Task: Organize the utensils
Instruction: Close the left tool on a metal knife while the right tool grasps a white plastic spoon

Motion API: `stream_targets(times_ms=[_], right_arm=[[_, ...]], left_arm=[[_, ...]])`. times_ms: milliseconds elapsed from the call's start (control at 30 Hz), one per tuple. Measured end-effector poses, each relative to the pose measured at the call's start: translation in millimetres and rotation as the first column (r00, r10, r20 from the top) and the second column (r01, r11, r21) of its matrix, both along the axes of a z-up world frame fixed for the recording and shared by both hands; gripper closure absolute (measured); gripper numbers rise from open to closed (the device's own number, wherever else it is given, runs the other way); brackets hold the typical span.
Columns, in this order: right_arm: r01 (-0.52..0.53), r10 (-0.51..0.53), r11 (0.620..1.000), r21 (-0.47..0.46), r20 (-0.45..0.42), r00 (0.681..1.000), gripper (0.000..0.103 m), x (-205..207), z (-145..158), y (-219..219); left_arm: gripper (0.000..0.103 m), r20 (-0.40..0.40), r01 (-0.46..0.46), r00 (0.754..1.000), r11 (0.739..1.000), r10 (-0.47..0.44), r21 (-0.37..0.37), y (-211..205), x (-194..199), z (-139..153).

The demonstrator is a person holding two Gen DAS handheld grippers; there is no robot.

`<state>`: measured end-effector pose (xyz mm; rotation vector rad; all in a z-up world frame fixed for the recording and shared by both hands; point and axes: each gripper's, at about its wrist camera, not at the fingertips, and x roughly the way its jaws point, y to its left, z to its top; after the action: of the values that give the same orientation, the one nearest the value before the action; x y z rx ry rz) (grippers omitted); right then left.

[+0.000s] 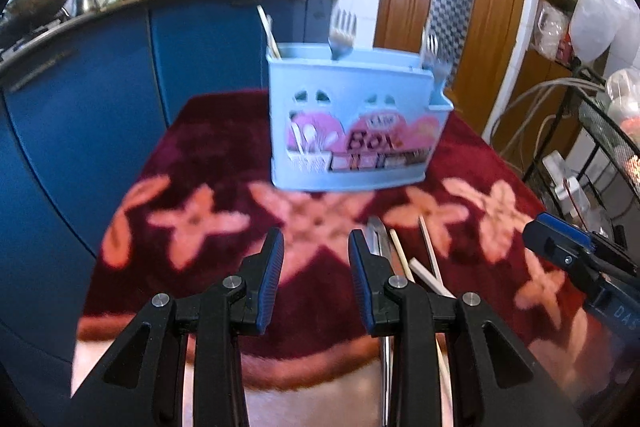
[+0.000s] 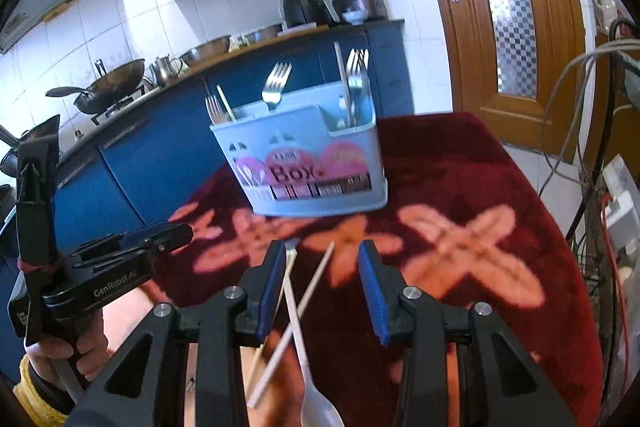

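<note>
A light blue utensil box point(image 1: 352, 131) marked "Box" stands on the dark red flowered cloth point(image 1: 208, 163); it also shows in the right wrist view point(image 2: 308, 163). Forks point(image 2: 276, 87) and a chopstick point(image 2: 342, 83) stand in it. Loose chopsticks point(image 2: 300, 299) and a white plastic spoon point(image 2: 308, 355) lie on the cloth near the front edge, below my right gripper point(image 2: 320, 263), which is open and empty above them. My left gripper point(image 1: 316, 251) is open and empty, left of the loose chopsticks point(image 1: 428, 259) and a metal utensil point(image 1: 380, 239).
Blue kitchen cabinets point(image 1: 120, 87) with pans and pots on top run behind and to the left. A wooden door point(image 2: 500, 7) stands at the back right. A wire rack point(image 1: 600, 147) with bags and cables sits to the right of the table.
</note>
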<state>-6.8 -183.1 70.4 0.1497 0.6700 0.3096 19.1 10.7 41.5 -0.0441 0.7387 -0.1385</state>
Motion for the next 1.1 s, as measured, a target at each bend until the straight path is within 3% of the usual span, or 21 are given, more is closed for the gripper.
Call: stream_targets(times_ms=[267, 700, 1100], right_arm=[[0.006, -0.006, 1.0, 0.003, -0.047, 0.999, 0.062, -0.9, -17.1, -7.0], [0.029, -0.026, 0.999, 0.024, -0.092, 0.995, 0.062, -0.3, -34.1, -22.7], [0.034, -0.028, 0.998, 0.049, -0.105, 0.994, 0.062, 0.3, -40.1, -29.2]], left_arm=[[0.069, -0.094, 0.048, 0.994, 0.999, -0.048, -0.012, -17.5, 6.2, -20.6], [0.069, -0.165, 0.11, 0.981, 0.993, -0.102, 0.041, -46.2, 12.9, -40.7], [0.07, -0.239, 0.143, 0.962, 0.989, -0.131, 0.037, -57.4, 32.7, -57.4]])
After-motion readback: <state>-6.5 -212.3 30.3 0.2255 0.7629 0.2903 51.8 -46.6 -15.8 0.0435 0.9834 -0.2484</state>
